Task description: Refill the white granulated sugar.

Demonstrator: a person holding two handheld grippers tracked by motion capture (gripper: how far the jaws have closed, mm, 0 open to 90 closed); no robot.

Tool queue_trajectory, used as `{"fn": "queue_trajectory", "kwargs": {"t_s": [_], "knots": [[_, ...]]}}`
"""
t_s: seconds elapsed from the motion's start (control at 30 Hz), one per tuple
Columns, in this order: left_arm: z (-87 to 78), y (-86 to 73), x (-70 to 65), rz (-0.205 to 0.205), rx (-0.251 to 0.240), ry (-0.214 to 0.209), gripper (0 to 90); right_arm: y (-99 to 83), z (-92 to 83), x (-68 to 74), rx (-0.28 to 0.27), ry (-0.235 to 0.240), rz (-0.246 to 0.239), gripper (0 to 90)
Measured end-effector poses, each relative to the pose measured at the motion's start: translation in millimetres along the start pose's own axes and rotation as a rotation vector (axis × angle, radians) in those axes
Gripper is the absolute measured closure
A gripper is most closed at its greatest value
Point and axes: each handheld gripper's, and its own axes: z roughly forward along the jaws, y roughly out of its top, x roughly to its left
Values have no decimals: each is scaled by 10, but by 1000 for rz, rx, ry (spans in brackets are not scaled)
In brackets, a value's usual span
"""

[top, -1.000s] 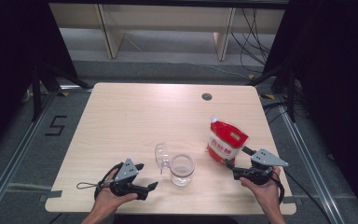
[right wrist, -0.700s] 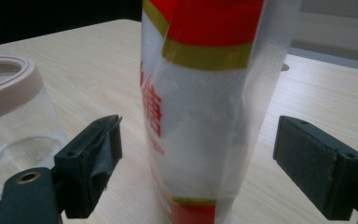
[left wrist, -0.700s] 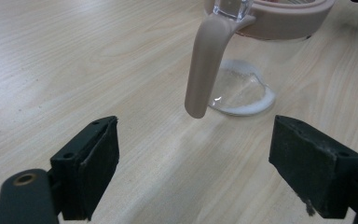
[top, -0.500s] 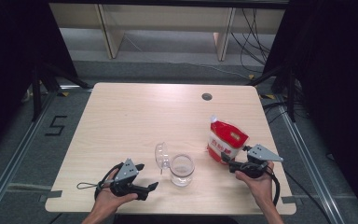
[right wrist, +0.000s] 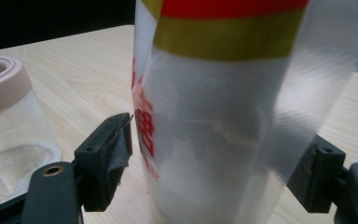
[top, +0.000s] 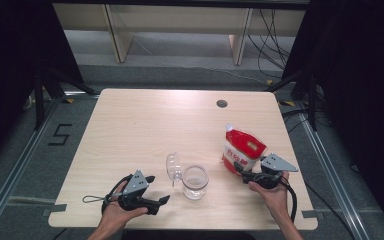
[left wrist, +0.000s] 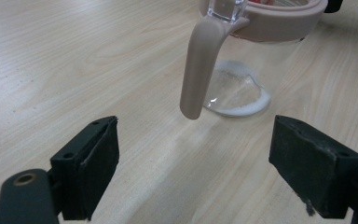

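Observation:
A clear glass jar (top: 195, 181) with a pink rim stands near the table's front, its hinged lid (top: 174, 166) swung open to the left. White powder lies on the jar's bottom (left wrist: 235, 93), and its pink latch (left wrist: 199, 70) hangs down the side. A red and white bag (top: 242, 147) stands upright to the right of the jar. My left gripper (top: 159, 190) (left wrist: 205, 163) rests open on the table, a short way left of the jar and pointed at it. My right gripper (top: 241, 171) (right wrist: 214, 163) is open, its jaws on either side of the bag's lower part (right wrist: 214, 140).
The wooden table (top: 155, 125) has a round cable hole (top: 222, 103) at the back right. A cable loop (top: 97, 199) trails left of my left hand. The jar (right wrist: 9, 126) is just left of the bag in the right gripper view.
My right gripper has moved forward and left up to the bag, so its jaws now straddle it. The left gripper, jar and bag have stayed in place.

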Motion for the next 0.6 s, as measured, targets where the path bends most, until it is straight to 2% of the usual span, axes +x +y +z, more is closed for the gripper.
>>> {"fn": "queue_trajectory", "kwargs": {"t_s": [0.17,0.2,0.23,0.27,0.3,0.4,0.47,0.5,0.53,0.6], "knots": [[-1,-1,-1,13,14,11,155,-15,55,-13,-13,4,6,254],[0,-2,2,13,11,0,155,-18,84,-49,-28,6,-28,258],[0,-2,2,13,11,0,155,-21,93,-55,-29,10,-28,259],[2,-4,-2,13,5,11,155,-21,93,-55,-29,10,-28,259],[2,-4,1,15,7,11,155,-23,90,-42,-15,8,-3,262],[2,-5,-1,15,6,11,155,-27,102,-41,-27,6,7,271],[3,-3,3,14,10,1,155,-32,118,-52,-36,0,-10,272],[13,-9,-2,11,-3,8,155,-34,117,-37,-29,8,12,273],[8,-7,-4,15,3,10,155,-37,125,-39,-34,25,15,277],[6,-3,0,15,15,5,155,-42,137,-41,-27,15,-3,288]]}}
